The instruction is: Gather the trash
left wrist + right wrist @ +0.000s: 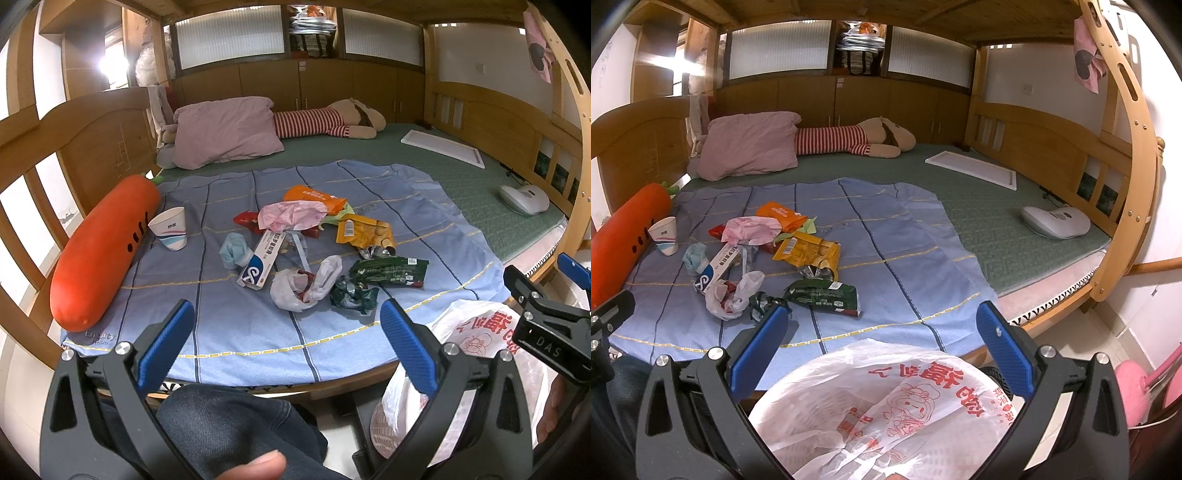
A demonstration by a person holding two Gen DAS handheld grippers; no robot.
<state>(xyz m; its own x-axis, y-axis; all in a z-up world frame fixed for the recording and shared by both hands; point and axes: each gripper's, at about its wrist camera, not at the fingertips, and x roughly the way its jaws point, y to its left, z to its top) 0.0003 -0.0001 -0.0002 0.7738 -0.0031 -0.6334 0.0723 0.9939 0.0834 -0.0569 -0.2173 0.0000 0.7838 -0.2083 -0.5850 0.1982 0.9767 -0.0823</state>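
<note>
Your knee (236, 428) in dark denim and a fingertip at the bottom edge block the lower part of the left wrist view. The white bin bag (886, 410) with red print fills the bottom of the right wrist view; its lower part is cut off, and you cannot tell whether it holds anything.

The trash lies in a loose pile on the blue sheet (229, 332), well ahead of both grippers. In it are a white plastic bag (299, 288), a crumpled dark green wrapper (352, 295), a green packet (391, 271), a yellow packet (364, 232), an orange packet (314, 197), pink paper (291, 216), a toothpaste box (260, 260) and a face mask (232, 249). A paper cup (170, 229) lies tipped beside an orange carrot pillow (99, 254), left of the pile.

Your left gripper (286, 345) hangs over the near edge of the bed, jaws spread wide and empty, touching nothing. Your right gripper (882, 349) is also spread wide and empty, held just above the bin bag.
</note>
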